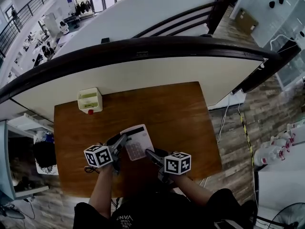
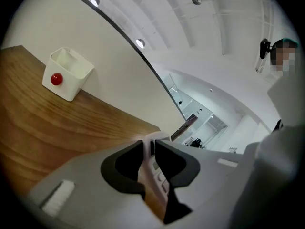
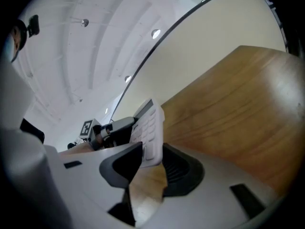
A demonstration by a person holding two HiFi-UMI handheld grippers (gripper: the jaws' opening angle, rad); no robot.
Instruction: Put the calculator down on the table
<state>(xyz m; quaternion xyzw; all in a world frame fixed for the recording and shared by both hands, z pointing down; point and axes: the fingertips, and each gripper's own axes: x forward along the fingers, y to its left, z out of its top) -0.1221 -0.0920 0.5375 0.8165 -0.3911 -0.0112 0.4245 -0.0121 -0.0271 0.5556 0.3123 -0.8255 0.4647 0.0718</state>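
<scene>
A white calculator (image 1: 137, 142) with a dark screen strip is held over the near part of the brown wooden table (image 1: 181, 113), tilted. My left gripper (image 1: 123, 142) is shut on its left edge. My right gripper (image 1: 148, 152) grips its near right corner. In the left gripper view the calculator (image 2: 152, 168) shows edge-on, pinched between the two dark pads of that gripper (image 2: 148, 144). The right gripper view has the keypad face of the calculator (image 3: 148, 130) standing up between the pads of that gripper (image 3: 152, 151). Whether it touches the table I cannot tell.
A small white box with a red knob (image 1: 89, 100) stands at the table's far left corner, also in the left gripper view (image 2: 66, 73). A pale curved wall with a dark rail (image 1: 143, 46) runs behind the table. Cables (image 1: 224, 123) hang off the table's right side.
</scene>
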